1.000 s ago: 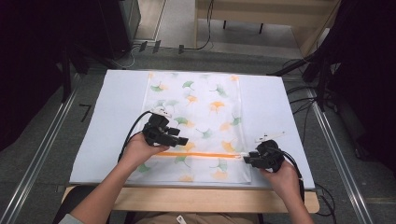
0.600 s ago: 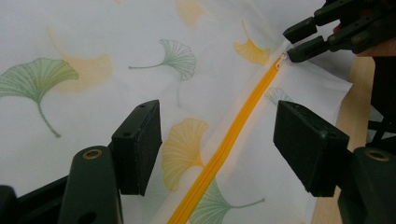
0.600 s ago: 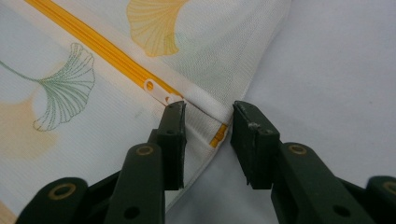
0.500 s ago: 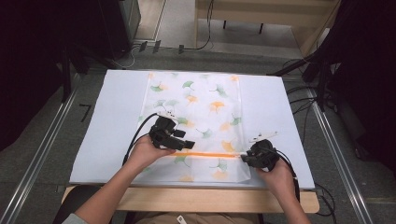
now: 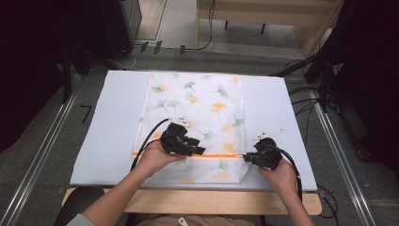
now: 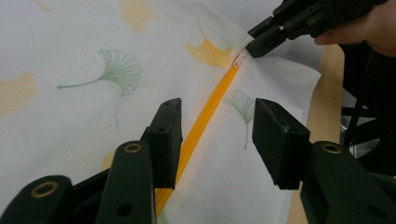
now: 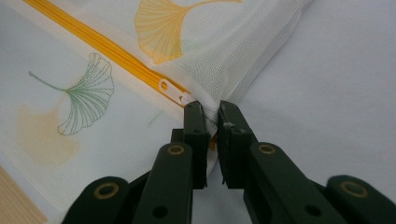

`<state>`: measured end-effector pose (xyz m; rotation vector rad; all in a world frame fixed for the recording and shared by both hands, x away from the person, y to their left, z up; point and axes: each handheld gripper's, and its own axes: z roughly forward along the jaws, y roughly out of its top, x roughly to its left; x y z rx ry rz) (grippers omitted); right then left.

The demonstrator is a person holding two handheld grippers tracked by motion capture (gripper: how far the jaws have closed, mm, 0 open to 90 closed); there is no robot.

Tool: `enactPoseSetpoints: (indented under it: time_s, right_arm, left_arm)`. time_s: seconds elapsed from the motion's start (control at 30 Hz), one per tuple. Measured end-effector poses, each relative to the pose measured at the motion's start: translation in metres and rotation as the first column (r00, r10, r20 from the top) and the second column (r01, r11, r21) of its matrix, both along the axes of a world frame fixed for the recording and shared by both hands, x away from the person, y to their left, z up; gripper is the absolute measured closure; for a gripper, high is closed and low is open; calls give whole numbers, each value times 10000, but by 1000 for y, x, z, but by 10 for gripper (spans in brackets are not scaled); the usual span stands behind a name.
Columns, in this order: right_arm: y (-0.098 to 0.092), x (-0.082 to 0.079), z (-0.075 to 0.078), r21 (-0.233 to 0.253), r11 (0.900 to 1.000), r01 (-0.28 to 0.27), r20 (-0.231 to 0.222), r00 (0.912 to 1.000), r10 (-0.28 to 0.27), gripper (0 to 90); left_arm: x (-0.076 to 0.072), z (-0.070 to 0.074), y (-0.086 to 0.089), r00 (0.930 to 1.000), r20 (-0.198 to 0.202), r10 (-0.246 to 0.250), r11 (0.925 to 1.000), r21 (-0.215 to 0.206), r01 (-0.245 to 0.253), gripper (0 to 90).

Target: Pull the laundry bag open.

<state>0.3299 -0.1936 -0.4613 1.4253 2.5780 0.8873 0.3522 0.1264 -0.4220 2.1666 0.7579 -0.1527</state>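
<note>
Mesh: white and fine-woven, printed with green and orange ginkgo leaves; we see it as a flat laundry bag (image 5: pixel 195 127) lying down the middle of the desk, its near end close to the desk's near edge.
Cover: a pale sheet (image 5: pixel 113 122) spreads over the desk under the bag, with bare wood showing along the near edge.
Zipper: an orange zipper (image 5: pixel 221 156) runs across the bag near its near end, parallel to the desk's near edge; in the left gripper view it passes between the two jaws.
Pull tab: the white zipper pull (image 7: pixel 173 92) sits at the zipper's right end, just beside the right gripper's fingertips.
Left gripper: we find the left gripper (image 5: pixel 201 151) over the zipper, left of the bag's middle, jaws spread wide with one on each side of the orange line; whether the pads touch the mesh we cannot tell.
Right gripper: the right gripper (image 5: pixel 245 159) is at the bag's right edge, toward the desk's near right corner, jaws pinched on a gathered fold of mesh at the zipper's end.
Hands: the person's left hand (image 5: pixel 153 160) and right hand (image 5: pixel 281 176) hold the grippers from the near edge.
</note>
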Motion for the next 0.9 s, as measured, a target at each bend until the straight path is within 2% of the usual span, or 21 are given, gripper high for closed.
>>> enactPoseSetpoints:
  time_s: [0.2, 0.3, 0.4, 0.53, 0.9]
  right_arm:
    - [-4, -2, 8, 292, 9996, -1, 243, 9997, -6, 849]
    - [-5, -3, 11, 426, 9991, -8, 356, 9994, -8, 849]
    - [-5, -4, 12, 443, 9990, -50, 430, 9991, 31, 848]
    - [-6, -6, 16, 578, 9983, -60, 583, 9983, 26, 849]
    - [-7, -11, 24, 877, 9959, -203, 691, 9975, 143, 850]
  left_arm:
    - [0, -2, -8, 10000, -54, 63, 9999, -105, -63, 593]
    - [-3, -4, -15, 9997, 248, -68, 9997, 253, 61, 611]
    - [-7, -5, -24, 9991, 342, -259, 9978, 612, 237, 628]
    - [-9, -7, -35, 9978, 279, -598, 9960, 679, 578, 682]
    - [-12, -11, -66, 9936, 557, -985, 9923, 810, 938, 659]
